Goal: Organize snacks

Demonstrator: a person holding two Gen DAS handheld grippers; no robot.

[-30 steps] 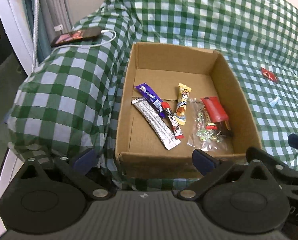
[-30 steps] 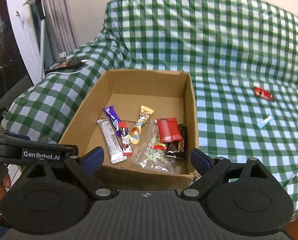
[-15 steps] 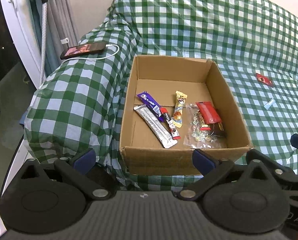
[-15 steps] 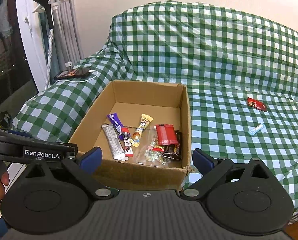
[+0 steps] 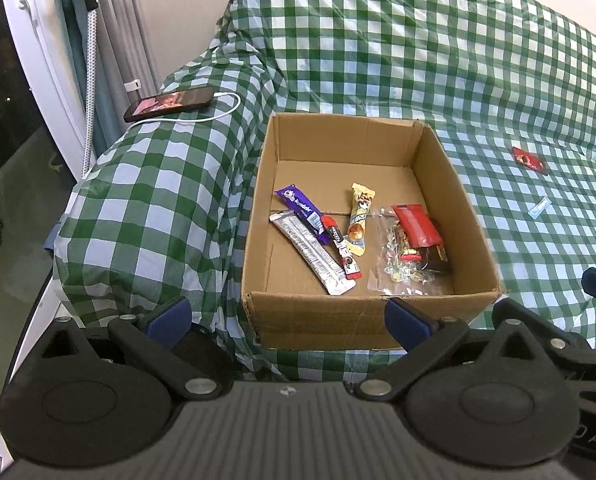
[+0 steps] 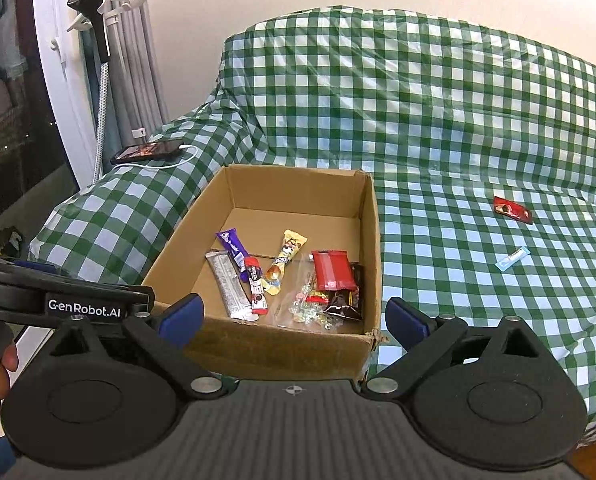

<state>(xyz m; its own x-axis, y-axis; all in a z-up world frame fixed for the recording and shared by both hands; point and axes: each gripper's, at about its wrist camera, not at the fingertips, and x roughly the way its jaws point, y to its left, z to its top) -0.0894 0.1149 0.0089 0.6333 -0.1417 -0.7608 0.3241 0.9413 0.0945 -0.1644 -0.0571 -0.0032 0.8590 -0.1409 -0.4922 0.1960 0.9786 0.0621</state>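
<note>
An open cardboard box (image 5: 469, 216) (image 6: 371, 224) sits on a green-checked sofa cover. Inside lie a purple bar (image 5: 298, 208), a silver bar (image 5: 313, 256), a yellow wrapper (image 5: 357, 220), a red packet (image 5: 415, 226) and a clear candy bag (image 5: 401, 272). A red snack (image 5: 529, 160) (image 6: 511, 210) and a pale blue packet (image 5: 537, 209) (image 6: 511, 259) lie on the cover to the right of the box. My left gripper (image 5: 286, 316) and right gripper (image 6: 294, 316) are both open and empty, held back from the box's near wall.
A phone (image 5: 170, 102) (image 6: 148, 150) on a white charging cable lies on the left armrest. A window frame, curtains and a steamer hose (image 5: 92, 60) stand at the far left. The sofa's backrest rises behind the box. The left gripper body shows in the right wrist view (image 6: 66, 300).
Both grippers have pulled back and up from the box, so more of the sofa shows. The snacks have not moved.
</note>
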